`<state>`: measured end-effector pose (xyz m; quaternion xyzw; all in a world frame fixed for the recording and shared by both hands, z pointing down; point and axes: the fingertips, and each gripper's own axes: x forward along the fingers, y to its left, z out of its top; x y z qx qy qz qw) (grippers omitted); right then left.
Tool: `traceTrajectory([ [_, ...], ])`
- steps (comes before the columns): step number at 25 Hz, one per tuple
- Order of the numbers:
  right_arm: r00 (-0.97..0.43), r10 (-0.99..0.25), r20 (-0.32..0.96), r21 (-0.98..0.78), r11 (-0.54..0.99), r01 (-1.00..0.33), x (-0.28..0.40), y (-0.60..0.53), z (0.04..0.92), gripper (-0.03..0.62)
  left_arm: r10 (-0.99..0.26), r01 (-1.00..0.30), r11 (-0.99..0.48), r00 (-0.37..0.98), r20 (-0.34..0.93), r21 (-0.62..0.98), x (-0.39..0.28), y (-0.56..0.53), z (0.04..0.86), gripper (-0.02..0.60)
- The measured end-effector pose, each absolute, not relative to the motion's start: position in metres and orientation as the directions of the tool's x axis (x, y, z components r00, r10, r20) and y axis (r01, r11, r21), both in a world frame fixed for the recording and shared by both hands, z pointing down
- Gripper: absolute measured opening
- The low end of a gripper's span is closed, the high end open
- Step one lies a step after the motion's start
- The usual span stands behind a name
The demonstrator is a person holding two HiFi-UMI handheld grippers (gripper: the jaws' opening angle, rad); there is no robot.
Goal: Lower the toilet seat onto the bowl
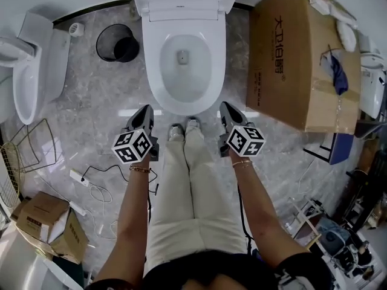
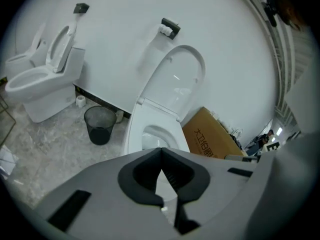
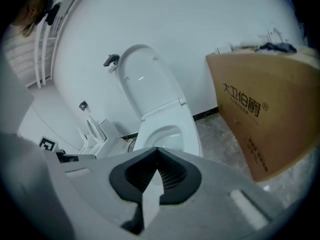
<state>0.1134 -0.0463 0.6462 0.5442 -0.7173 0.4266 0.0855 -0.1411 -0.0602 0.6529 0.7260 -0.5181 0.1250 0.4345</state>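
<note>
A white toilet point(image 1: 184, 95) stands straight ahead of me, with my shoes at its front. Its seat point(image 1: 155, 71) appears to lie flat on the bowl rim. The lid point(image 2: 176, 79) point(image 3: 146, 79) stands upright against the tank. My left gripper point(image 1: 144, 111) point(image 2: 161, 154) hovers just before the bowl's front left, jaws shut and empty. Level with it on the other side, my right gripper point(image 1: 227, 108) point(image 3: 156, 151) is also shut with nothing held. Neither gripper touches the toilet.
A large cardboard box point(image 1: 302, 59) stands close on the toilet's right. A black mesh bin point(image 1: 117, 43) and a second toilet point(image 1: 30, 71) stand to the left. A wire basket point(image 1: 30, 147), a small box point(image 1: 48, 225) and a power strip with cables point(image 1: 84, 179) lie on the marble floor at the left.
</note>
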Motion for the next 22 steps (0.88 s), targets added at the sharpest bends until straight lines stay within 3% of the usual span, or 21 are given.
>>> traceTrajectory([
  [7,-0.368,-0.767,0.525,-0.375,0.179,-0.909,0.112,-0.041,0.562,0.005,-0.706,-0.895,-0.147,0.394,0.589,0.422,-0.145,-0.059,0.576,0.003],
  [19,-0.361,-0.831,0.423,-0.278,0.261,-0.925,0.116,-0.031,0.450,0.005,-0.754,-0.911,-0.234,0.391,0.528,0.340,-0.145,-0.050,0.464,0.003],
  [22,-0.357,-0.843,0.402,-0.270,0.264,-0.926,0.115,-0.024,0.427,0.005,-0.759,-0.926,-0.302,0.377,0.531,0.225,-0.141,-0.041,0.437,0.003],
])
